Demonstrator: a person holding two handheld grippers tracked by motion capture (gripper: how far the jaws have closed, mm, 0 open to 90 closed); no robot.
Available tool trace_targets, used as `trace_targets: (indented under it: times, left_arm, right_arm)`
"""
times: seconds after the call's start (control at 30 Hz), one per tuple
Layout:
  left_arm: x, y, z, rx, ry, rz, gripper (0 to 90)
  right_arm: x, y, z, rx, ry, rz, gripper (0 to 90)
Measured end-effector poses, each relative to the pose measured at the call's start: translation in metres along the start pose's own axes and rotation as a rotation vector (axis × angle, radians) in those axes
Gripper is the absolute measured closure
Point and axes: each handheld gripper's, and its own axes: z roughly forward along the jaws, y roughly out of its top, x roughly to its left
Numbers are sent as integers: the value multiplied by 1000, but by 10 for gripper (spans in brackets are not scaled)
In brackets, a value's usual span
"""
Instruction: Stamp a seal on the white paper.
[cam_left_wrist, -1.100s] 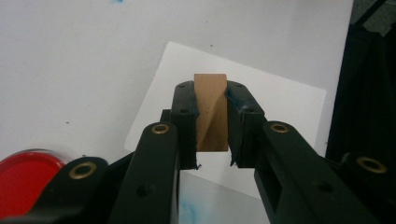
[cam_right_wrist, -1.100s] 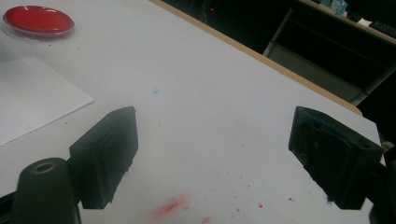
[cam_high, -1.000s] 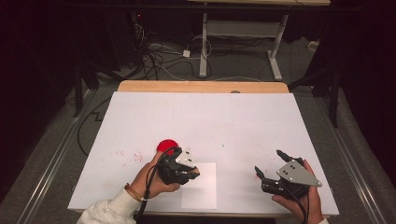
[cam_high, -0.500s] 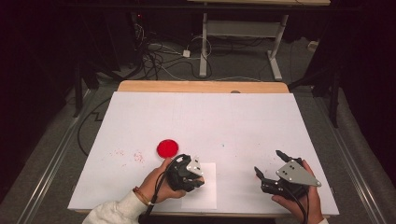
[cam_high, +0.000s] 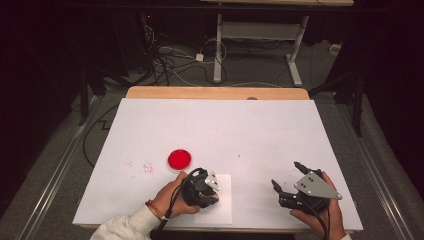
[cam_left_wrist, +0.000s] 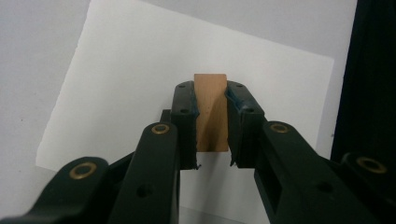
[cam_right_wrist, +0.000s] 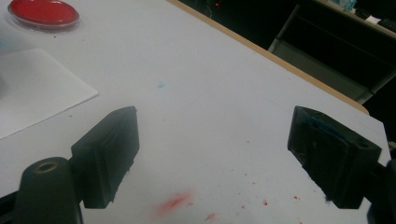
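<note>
My left gripper (cam_high: 206, 187) points down over a white sheet of paper (cam_high: 222, 207) near the front edge of the table. In the left gripper view its jaws (cam_left_wrist: 210, 95) are shut on a small tan wooden block (cam_left_wrist: 211, 114) held just above the paper (cam_left_wrist: 140, 70). A round red dish (cam_high: 179, 159) lies on the table just beyond and to the left of that hand, and it also appears in the right gripper view (cam_right_wrist: 43, 11). My right gripper (cam_high: 286, 175) rests at the front right, open, with nothing between its jaws (cam_right_wrist: 219, 154).
The table is covered in white (cam_high: 225, 125), with a wooden strip (cam_high: 215, 92) along its far edge. Red specks and smears (cam_high: 147, 167) mark the surface left of the dish, and more stains (cam_right_wrist: 175, 201) lie under the right gripper. Cables and a desk frame stand on the floor beyond.
My left gripper has moved from beside the red dish toward the near edge and downward, now over the paper. The dish is uncovered. The right gripper has stayed put.
</note>
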Motion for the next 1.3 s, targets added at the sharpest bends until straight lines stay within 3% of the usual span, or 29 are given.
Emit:
trace_targets:
  times: [0.3,0.57,0.97,1.3]
  left_arm:
    - [1,4,1,33,-10,-6,739]
    - [4,3,2,28,-30,-21,740]
    - [-1,7,3,54,9,-3,740]
    - [2,4,3,32,-19,-16,740]
  right_arm:
    - [1,0,1,7,5,-6,172]
    - [2,0,1,7,10,-7,180]
    - [3,0,2,11,14,-13,180]
    - [5,1,3,12,21,-18,183]
